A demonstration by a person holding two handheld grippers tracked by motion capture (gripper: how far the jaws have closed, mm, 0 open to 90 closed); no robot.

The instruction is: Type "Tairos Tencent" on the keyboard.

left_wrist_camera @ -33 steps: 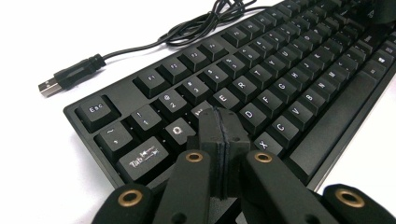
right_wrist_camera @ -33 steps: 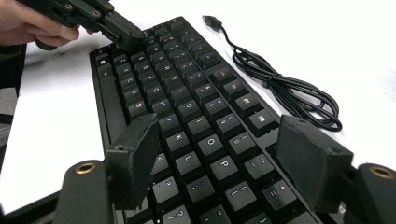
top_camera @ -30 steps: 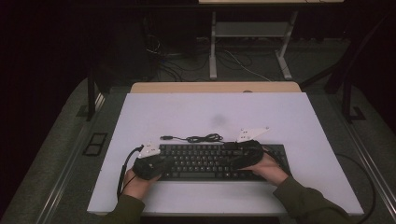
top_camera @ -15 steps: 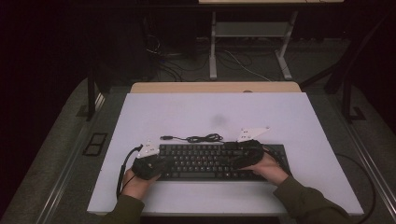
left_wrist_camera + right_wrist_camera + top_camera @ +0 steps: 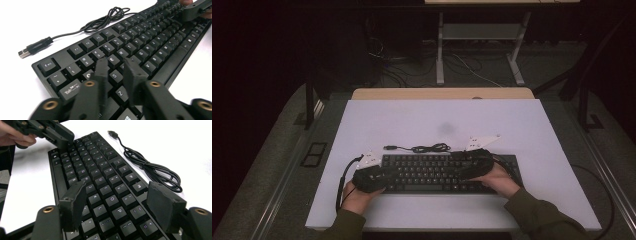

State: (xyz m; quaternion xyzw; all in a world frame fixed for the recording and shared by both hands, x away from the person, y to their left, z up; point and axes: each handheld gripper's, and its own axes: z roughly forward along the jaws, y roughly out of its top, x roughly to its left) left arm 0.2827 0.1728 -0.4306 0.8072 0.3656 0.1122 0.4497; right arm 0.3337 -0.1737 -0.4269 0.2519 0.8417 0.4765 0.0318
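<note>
Keyboard [image 5: 432, 172]: black, white legends. Cable [image 5: 424, 148]: black (plug tip silver). Grippers [image 5: 117, 66] [image 5: 117, 200]: black, brass-coloured screw rings. Table [image 5: 412, 120]: white. Sleeves [image 5: 542, 217]: olive green.

Dim high view, dark surroundings; gripper views overexposed on white table [image 5: 412, 120], near fingers blurred

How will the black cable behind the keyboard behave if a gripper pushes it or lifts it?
The cable is thin and lies in loose loops, so it will probably be floppy and sag when lifted. Pushed, it would likely bunch up rather than slide whole. Its plug lies free on the table, so that end may trail behind.
</note>
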